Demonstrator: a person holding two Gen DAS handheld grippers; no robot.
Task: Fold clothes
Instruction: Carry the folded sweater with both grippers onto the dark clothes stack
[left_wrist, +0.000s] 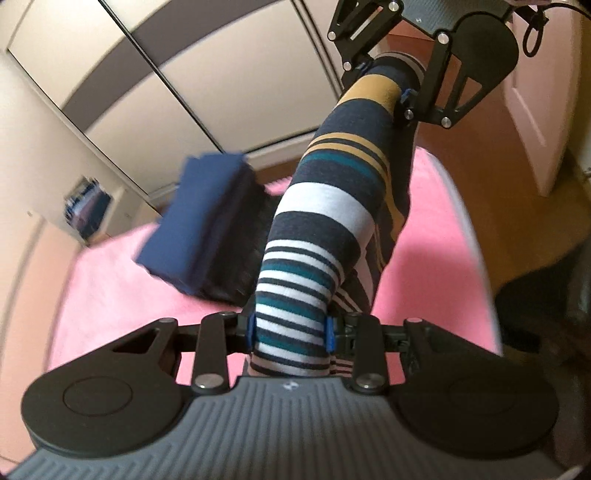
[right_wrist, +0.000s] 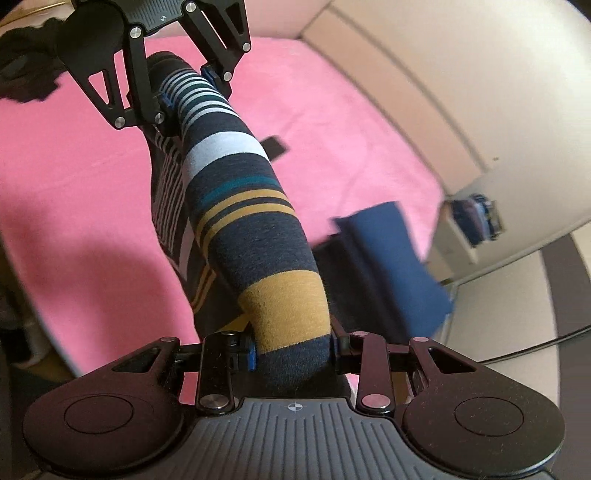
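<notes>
**Striped garment held taut above pink bed**

Left gripper (left_wrist: 291, 334) clamps the striped garment (left_wrist: 314, 229) at its thin-striped end; right gripper (right_wrist: 293, 349) clamps the mustard-banded end. Garment hangs stretched between them over the pink bed (right_wrist: 74, 177). Folded navy stack (left_wrist: 199, 229) sits on the bed, beside the garment.

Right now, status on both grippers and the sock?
Left gripper shut on striped knit sock, fine-striped end. Right gripper shut on its mustard-banded end. Sock stretched between them above pink blanket. Folded navy cloth lies beside, not blocking.
</notes>
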